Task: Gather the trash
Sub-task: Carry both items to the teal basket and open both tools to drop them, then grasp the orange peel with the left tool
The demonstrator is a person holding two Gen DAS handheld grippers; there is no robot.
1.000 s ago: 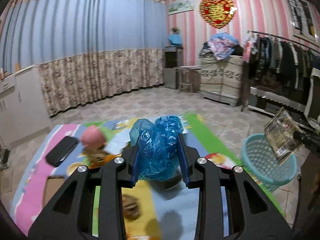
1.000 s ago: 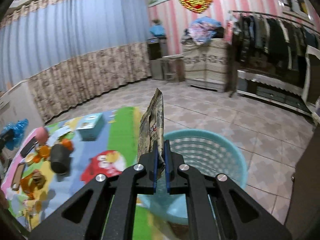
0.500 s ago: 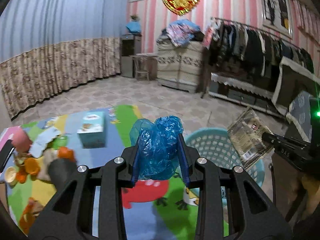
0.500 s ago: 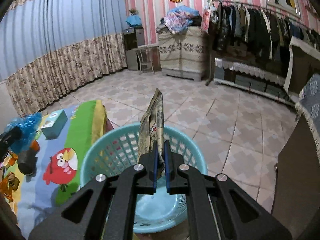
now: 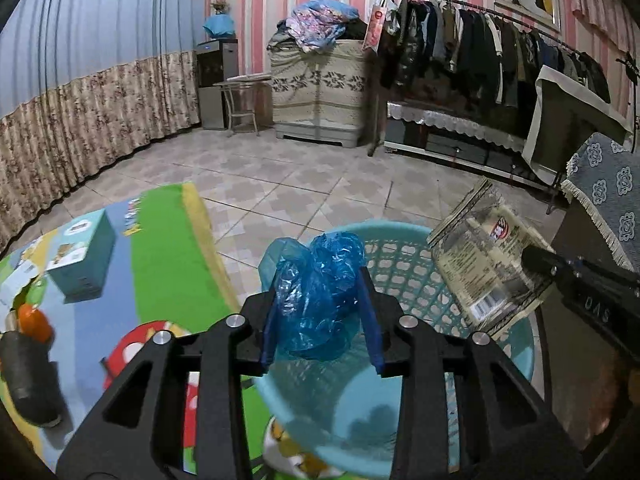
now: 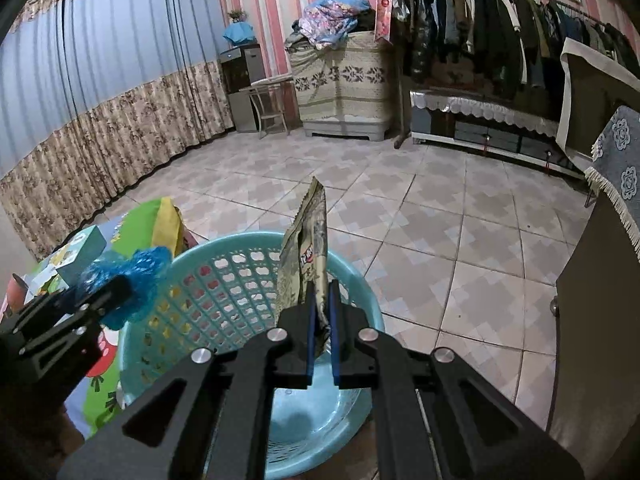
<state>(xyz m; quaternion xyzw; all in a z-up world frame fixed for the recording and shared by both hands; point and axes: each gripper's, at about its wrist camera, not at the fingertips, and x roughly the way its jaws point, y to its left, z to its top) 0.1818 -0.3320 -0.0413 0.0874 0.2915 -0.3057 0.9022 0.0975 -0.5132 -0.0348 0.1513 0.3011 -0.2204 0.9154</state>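
Observation:
My left gripper (image 5: 320, 312) is shut on a crumpled blue plastic bag (image 5: 316, 288) and holds it over the near rim of a turquoise laundry-style basket (image 5: 404, 276). My right gripper (image 6: 322, 320) is shut on a flat printed snack wrapper (image 6: 306, 252) and holds it upright above the same basket (image 6: 224, 280). The wrapper also shows at the right of the left wrist view (image 5: 480, 264), over the basket's right side. The left gripper with the blue bag shows at the left of the right wrist view (image 6: 120, 288). The basket's inside looks bare.
A colourful play mat (image 5: 160, 264) lies left of the basket with a teal box (image 5: 80, 256), a dark cylinder (image 5: 28, 376) and small toys. Tiled floor (image 6: 440, 220) lies beyond. A dark cabinet (image 6: 592, 340) stands at the right; a clothes rack (image 5: 480, 40) stands behind.
Both grippers have swung right from over the play mat to above the basket, still holding the blue bag and the wrapper. The basket is now directly below both.

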